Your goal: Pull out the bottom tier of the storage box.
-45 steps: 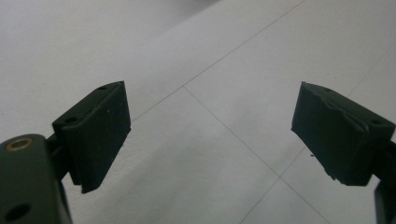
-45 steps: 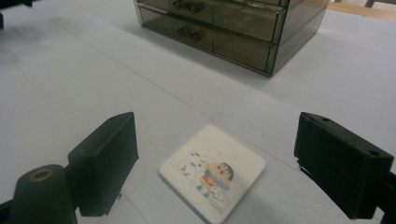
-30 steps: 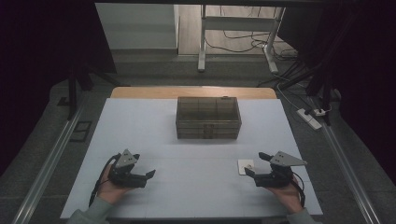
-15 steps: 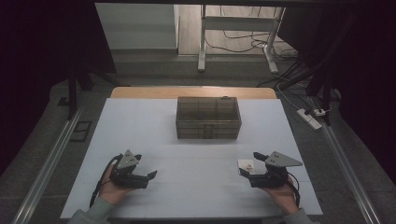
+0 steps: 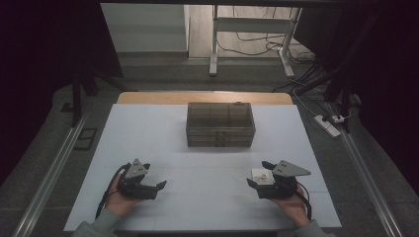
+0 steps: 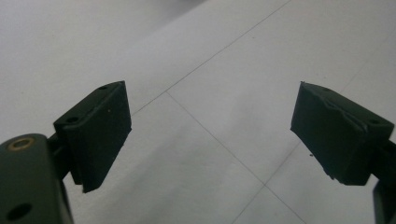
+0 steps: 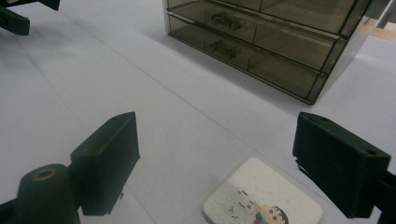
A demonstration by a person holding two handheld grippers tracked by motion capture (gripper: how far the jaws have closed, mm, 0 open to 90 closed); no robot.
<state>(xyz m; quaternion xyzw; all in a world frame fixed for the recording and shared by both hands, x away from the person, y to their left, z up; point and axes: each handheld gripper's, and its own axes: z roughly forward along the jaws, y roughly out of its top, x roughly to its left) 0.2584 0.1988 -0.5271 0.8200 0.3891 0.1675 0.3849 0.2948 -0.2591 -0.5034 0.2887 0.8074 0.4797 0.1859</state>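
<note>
A smoky see-through drawer box (image 5: pixel 220 124) stands at the middle back of the white table (image 5: pixel 207 158); in the right gripper view it is the box (image 7: pixel 261 37) ahead with two drawer fronts. A small white card with a cartoon picture (image 7: pixel 263 198) lies flat just in front of my right gripper (image 7: pixel 224 163), whose jaws stand wide apart over it with nothing held. In the high view that card (image 5: pixel 261 176) sits beside the right gripper (image 5: pixel 260 174) at the near right. My left gripper (image 5: pixel 158 188) rests at the near left, open, jaws (image 6: pixel 210 135) over bare table.
The other gripper's black jaw tip (image 7: pixel 16 18) shows at the top left of the right gripper view. Beyond the table's far wooden edge (image 5: pixel 205 98) are a floor, metal stand legs (image 5: pixel 213 44) and cables. A power strip (image 5: pixel 328 125) lies on the floor at right.
The right gripper has slid slightly left and toward the near edge, staying by the card. The left gripper has barely moved.
</note>
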